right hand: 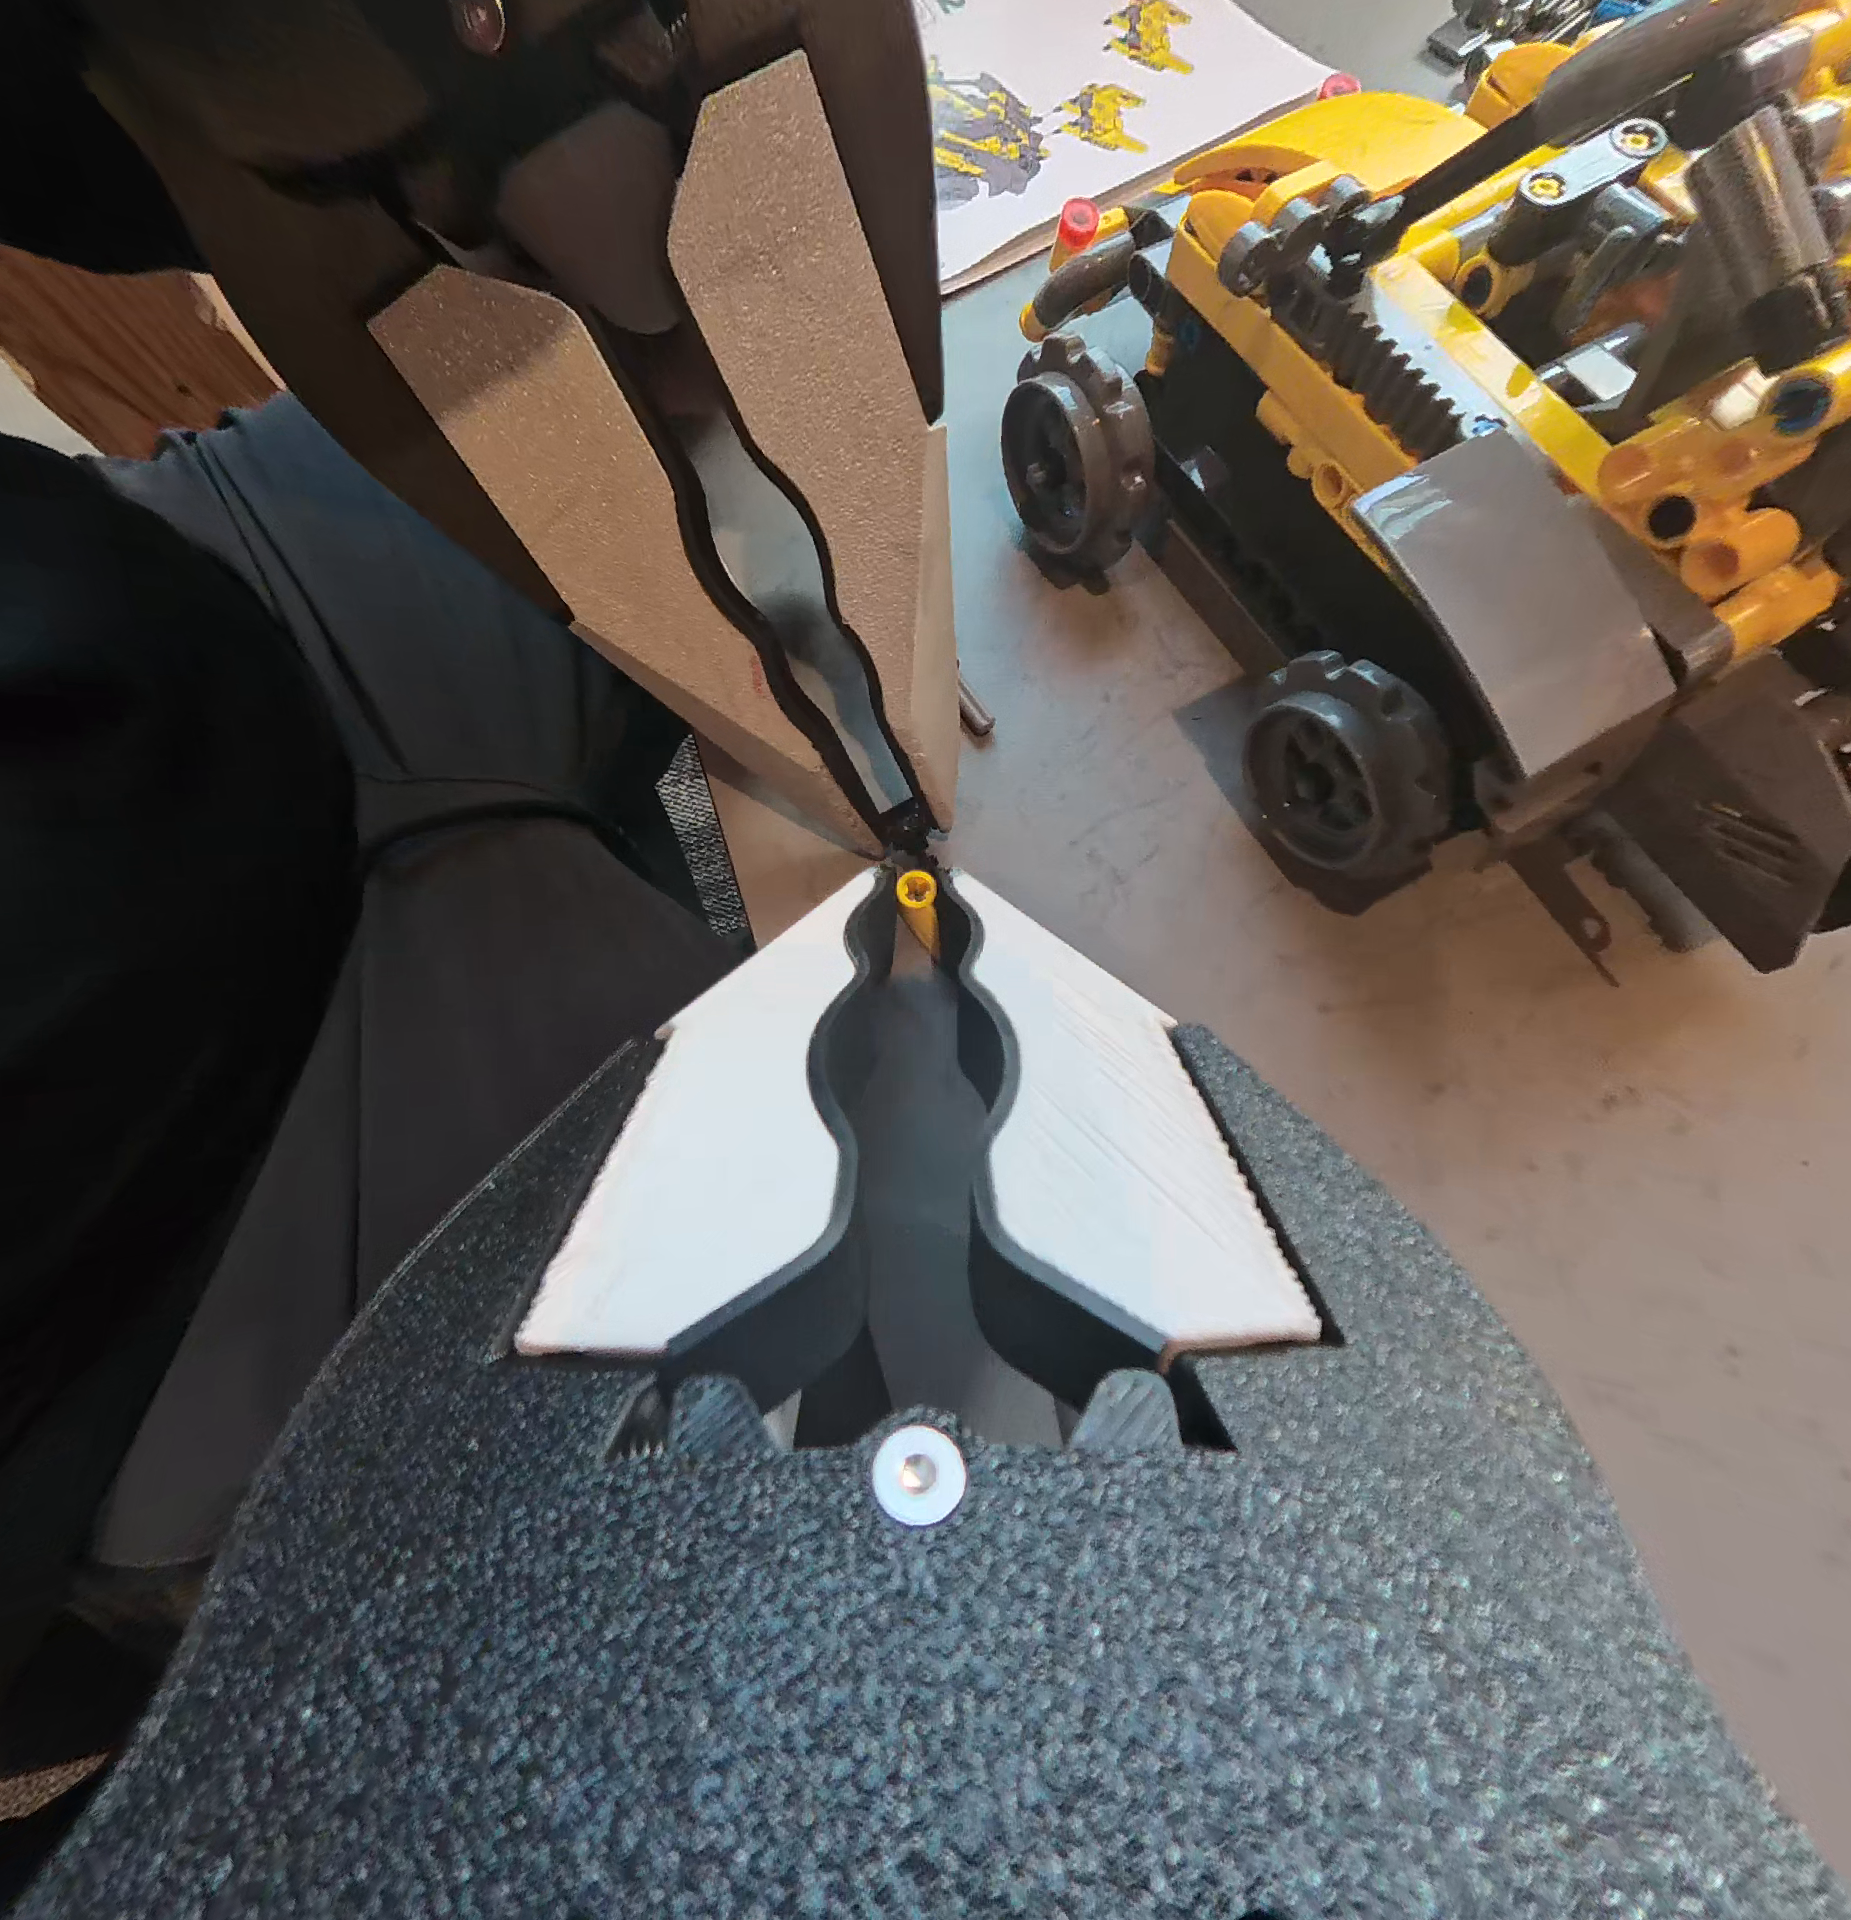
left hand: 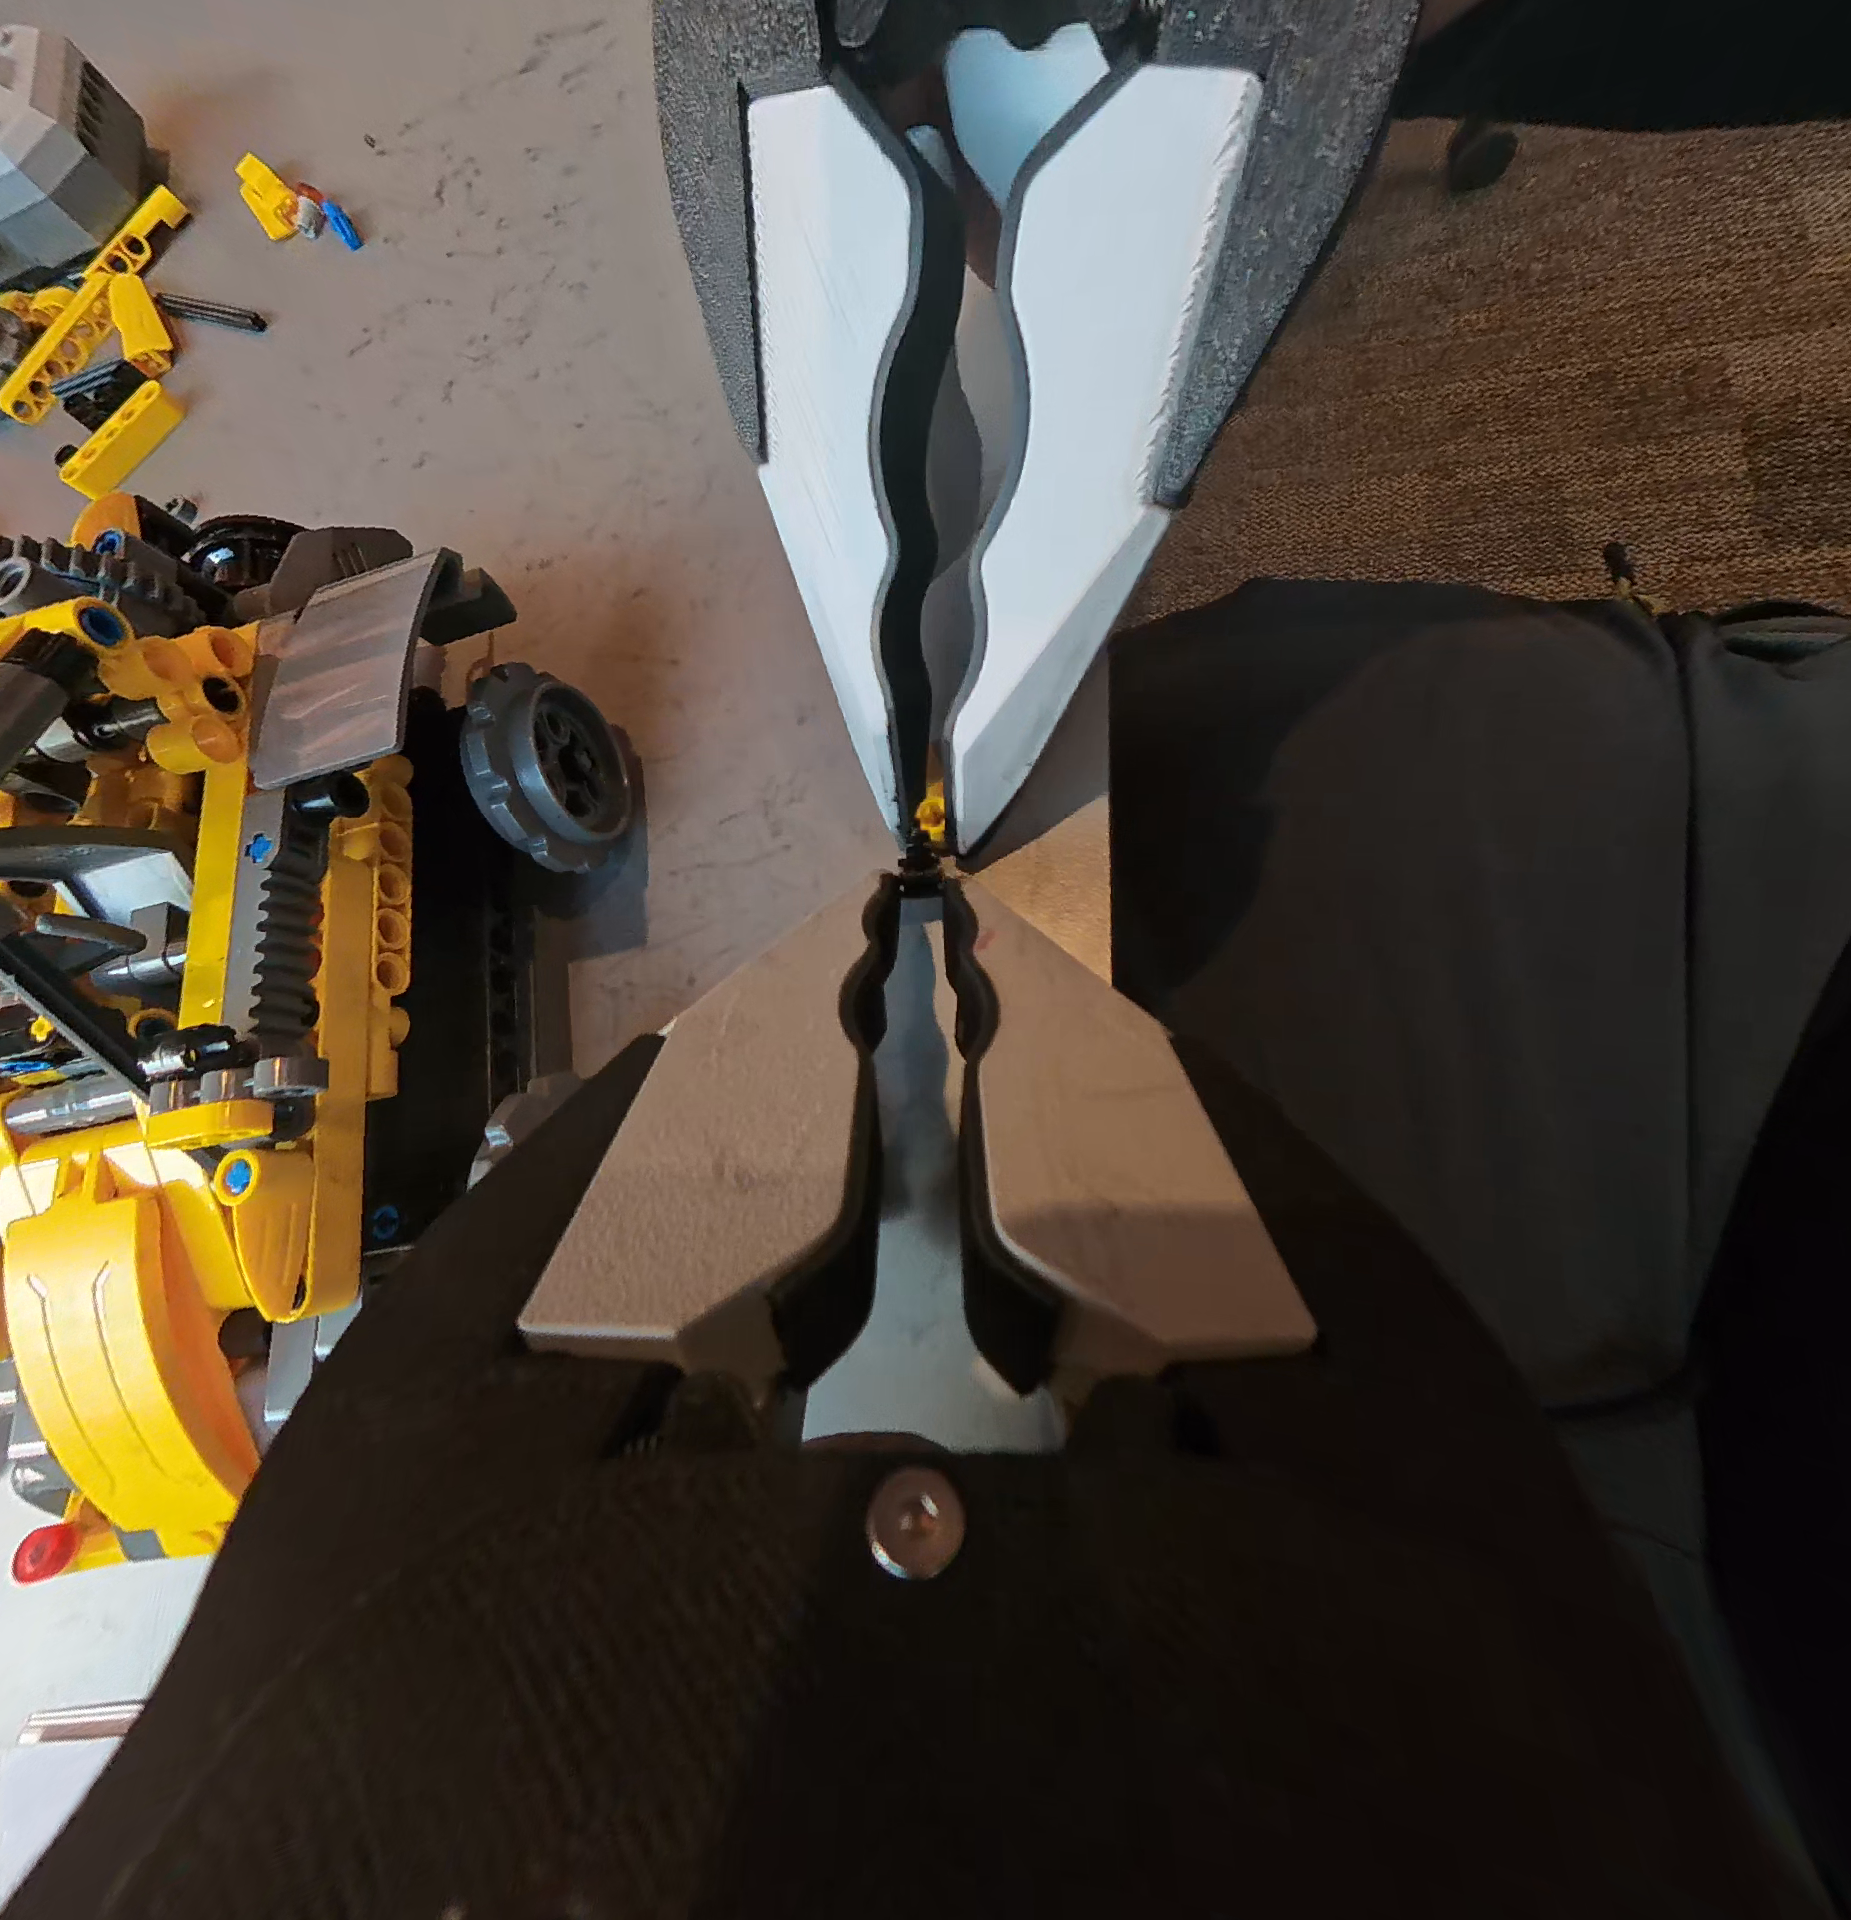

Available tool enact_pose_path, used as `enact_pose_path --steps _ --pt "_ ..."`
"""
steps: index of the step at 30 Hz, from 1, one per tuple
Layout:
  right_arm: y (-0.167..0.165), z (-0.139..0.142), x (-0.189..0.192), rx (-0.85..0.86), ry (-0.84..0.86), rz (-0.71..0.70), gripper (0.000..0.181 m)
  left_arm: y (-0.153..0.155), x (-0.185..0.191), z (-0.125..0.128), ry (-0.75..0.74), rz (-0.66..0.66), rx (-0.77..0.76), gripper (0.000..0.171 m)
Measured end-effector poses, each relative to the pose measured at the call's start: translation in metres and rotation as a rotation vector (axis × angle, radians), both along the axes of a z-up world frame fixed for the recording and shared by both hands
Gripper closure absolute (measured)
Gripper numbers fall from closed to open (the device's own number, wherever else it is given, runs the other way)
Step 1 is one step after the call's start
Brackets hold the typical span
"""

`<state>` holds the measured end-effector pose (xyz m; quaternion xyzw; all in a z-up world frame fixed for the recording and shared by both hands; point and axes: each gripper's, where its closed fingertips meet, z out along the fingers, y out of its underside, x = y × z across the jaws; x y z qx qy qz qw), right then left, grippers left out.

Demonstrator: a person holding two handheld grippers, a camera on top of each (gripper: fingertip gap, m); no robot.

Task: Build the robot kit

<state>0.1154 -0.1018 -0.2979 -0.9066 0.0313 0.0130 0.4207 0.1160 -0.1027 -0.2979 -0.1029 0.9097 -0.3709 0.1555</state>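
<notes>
The left claw (left hand: pixel 916 902), grey-fingered, is nipped down on a tiny black piece (left hand: pixel 918 871) at its very tips, and the right claw (right hand: pixel 916 878), white-fingered, is pinching a small yellow pin (right hand: pixel 917 896) whose hollow end faces the black piece; the two claws meet tip to tip, the parts touching or just short of it (too small to tell which). Both parts are held by only a sliver of fingertip, so I judge the main hazard to be a slight twist or a push off the pin's axis, which could squirt either piece out sideways. The meeting point hangs just over the near edge of the pale worktop (left hand: pixel 547 343), beside the person's dark-clothed lap (left hand: pixel 1420 935), so a dropped part could fall onto the clothing or the brown carpet (left hand: pixel 1575 343) and be hard to find. To one side, on the worktop, stands the yellow toy vehicle (right hand: pixel 1503 436), its dark wheels (right hand: pixel 1342 769) nearest the claws but apart from them; a wide sideways swing would knock it. Farther off lie loose yellow beams (left hand: pixel 110 343), a black axle (left hand: pixel 211 310) and a printed booklet (right hand: pixel 1087 114). Bare worktop between vehicle and claws gives the freest room.
</notes>
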Motion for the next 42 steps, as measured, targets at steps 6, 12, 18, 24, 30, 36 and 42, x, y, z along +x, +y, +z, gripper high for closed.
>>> enact_pose_path --steps 6,12,18,24,30,36,42 --pt "-0.003 0.003 0.001 0.023 -0.003 -0.007 0.177 0.000 0.000 0.000 0.008 -0.009 -0.002 0.167" --pt "-0.002 0.000 -0.001 0.026 -0.001 -0.005 0.177 0.000 -0.001 0.000 0.020 -0.017 0.001 0.166" --pt "-0.002 0.004 -0.001 0.054 0.003 -0.007 0.177 0.000 -0.001 0.000 0.034 -0.021 -0.010 0.167" --pt "0.003 0.019 -0.003 0.151 0.054 -0.016 0.177 0.000 -0.001 0.000 0.011 -0.022 -0.004 0.167" --pt "0.003 0.015 0.001 0.131 0.075 -0.058 0.176 0.000 -0.001 0.000 0.000 -0.020 -0.001 0.167" --pt "-0.001 0.019 0.004 0.163 0.087 -0.074 0.177 0.002 -0.002 0.000 0.000 -0.019 -0.002 0.166" --pt "-0.002 0.018 0.004 0.168 0.096 -0.075 0.176 0.003 -0.002 0.000 0.008 -0.017 -0.007 0.164"
